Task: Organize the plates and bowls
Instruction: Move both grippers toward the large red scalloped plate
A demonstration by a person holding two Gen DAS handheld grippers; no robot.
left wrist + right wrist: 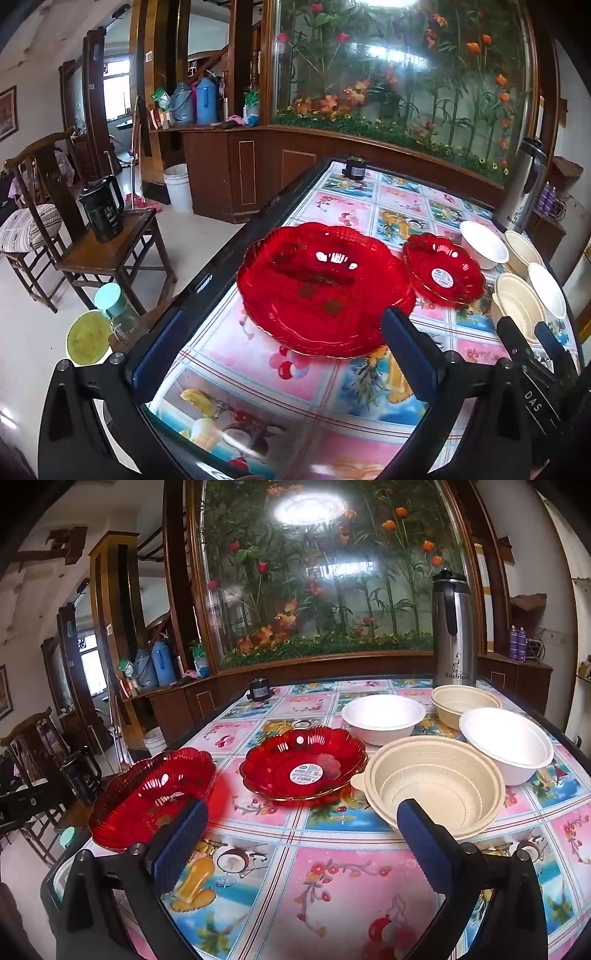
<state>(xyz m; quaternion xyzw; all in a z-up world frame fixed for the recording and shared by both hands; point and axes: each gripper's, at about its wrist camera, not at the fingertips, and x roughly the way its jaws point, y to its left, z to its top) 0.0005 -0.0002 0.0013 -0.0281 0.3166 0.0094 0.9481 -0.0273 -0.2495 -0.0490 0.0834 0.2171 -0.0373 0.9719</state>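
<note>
A large red scalloped plate [325,291] lies on the table's left side, just beyond my left gripper [284,354], which is open and holds nothing. Right of it rests a smaller red plate [443,273] with a white sticker. In the right wrist view the large red plate [151,797] is at the left and the smaller red plate [303,764] is in the middle. A cream ribbed bowl [432,786] stands closest, with two white bowls [384,716] [506,742] and another cream bowl [465,701] behind. My right gripper [303,840] hangs open over the tablecloth.
The table [332,886] has a flowered cloth under glass and a black rim. A steel thermos [452,627] and a small black jar [258,688] stand at its far end. A wooden chair with a black kettle [103,210] stands left of the table.
</note>
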